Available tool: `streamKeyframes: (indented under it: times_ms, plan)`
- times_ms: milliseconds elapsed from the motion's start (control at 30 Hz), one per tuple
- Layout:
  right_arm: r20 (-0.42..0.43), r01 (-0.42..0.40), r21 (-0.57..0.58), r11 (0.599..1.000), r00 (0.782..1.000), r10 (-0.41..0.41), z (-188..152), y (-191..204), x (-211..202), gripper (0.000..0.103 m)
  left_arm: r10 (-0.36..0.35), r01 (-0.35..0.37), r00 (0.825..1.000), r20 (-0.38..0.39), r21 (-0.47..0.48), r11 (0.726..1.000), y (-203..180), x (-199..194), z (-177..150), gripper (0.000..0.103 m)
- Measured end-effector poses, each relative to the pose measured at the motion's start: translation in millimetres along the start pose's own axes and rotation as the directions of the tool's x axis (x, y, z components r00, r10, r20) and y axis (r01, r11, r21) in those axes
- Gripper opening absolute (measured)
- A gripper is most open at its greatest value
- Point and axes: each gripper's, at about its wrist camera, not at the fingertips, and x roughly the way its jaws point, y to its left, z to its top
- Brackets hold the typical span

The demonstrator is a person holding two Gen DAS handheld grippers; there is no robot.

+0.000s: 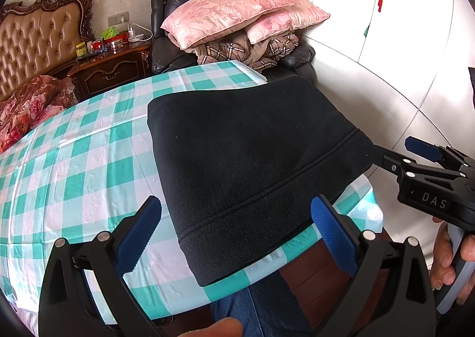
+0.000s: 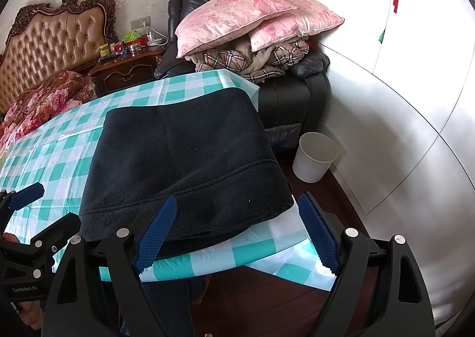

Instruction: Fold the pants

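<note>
The black fleece pants point(image 1: 252, 153) lie folded into a thick rectangle on the green-and-white checked table cloth point(image 1: 74, 164), near the table's right front corner; they also show in the right wrist view point(image 2: 184, 158). My left gripper point(image 1: 237, 236) is open and empty, hovering just in front of the pants' near hem. My right gripper point(image 2: 240, 236) is open and empty at the pants' near right corner, its left finger point(image 2: 157, 230) over the hem. In the left wrist view the right gripper point(image 1: 400, 156) shows open beside the pants' right edge.
A black armchair point(image 2: 291, 99) piled with pink pillows point(image 2: 255, 16) and a plaid blanket stands behind the table. A white bin point(image 2: 314, 156) stands on the floor to the right. A bed with a tufted headboard point(image 1: 38, 37) and a nightstand point(image 1: 115, 66) are at the left.
</note>
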Motion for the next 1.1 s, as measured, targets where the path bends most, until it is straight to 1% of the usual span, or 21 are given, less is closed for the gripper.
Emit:
streamKeyframes:
  times_ms: [967,1033,1100]
  plan:
    - [-0.004,-0.002,0.001,1.000,1.000,0.002,-2.8,-0.7,3.0,0.081,-0.015,0.015,1.000,-0.006,0.000,1.000,-3.4,4.4,-1.9,0.101]
    - [-0.006,-0.003,0.002,1.000,1.000,0.003,-3.6,-1.3,3.7,0.081,-0.022,0.022,1.000,0.007,0.002,1.000,-3.7,4.3,-1.5,0.101]
    - [-0.006,-0.004,0.002,1.000,1.000,0.004,-3.1,-2.0,4.1,0.081,-0.040,0.039,0.999,0.037,0.006,0.999,-4.6,2.1,-0.1,0.101]
